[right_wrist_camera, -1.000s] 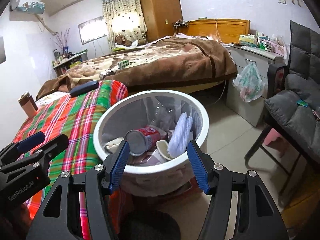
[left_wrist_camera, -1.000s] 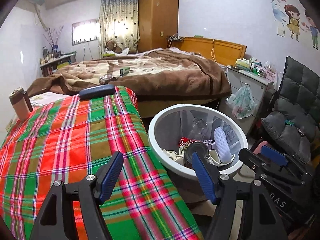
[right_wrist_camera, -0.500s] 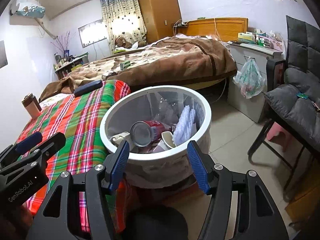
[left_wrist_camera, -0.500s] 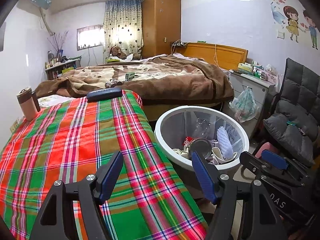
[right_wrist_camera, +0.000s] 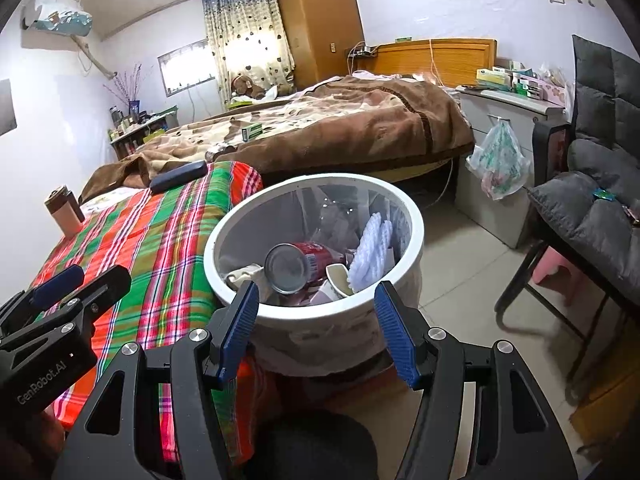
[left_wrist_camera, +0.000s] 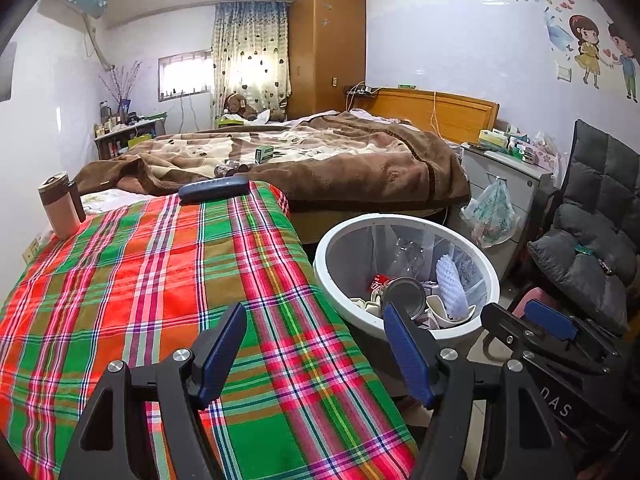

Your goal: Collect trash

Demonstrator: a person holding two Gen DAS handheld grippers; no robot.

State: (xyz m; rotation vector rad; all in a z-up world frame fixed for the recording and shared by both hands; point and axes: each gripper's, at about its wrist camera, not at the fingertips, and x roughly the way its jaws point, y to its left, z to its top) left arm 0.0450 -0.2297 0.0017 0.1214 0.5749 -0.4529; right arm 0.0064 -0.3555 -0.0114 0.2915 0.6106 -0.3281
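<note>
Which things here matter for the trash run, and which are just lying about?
Job: trash bin, can and white foam net inside it.
Lying about: tumbler, dark case, green box, hanging plastic bag.

The red can (right_wrist_camera: 298, 266) in the white bin (right_wrist_camera: 416, 236) hides whatever lies beneath it, and the scraps around it are too jumbled to name; the bin's base is hidden behind the right gripper (right_wrist_camera: 316, 330); the plaid table (left_wrist_camera: 120, 280) is cut by the left edge; the boxes on the grey cabinet (left_wrist_camera: 504, 168) are too small to read.
</note>
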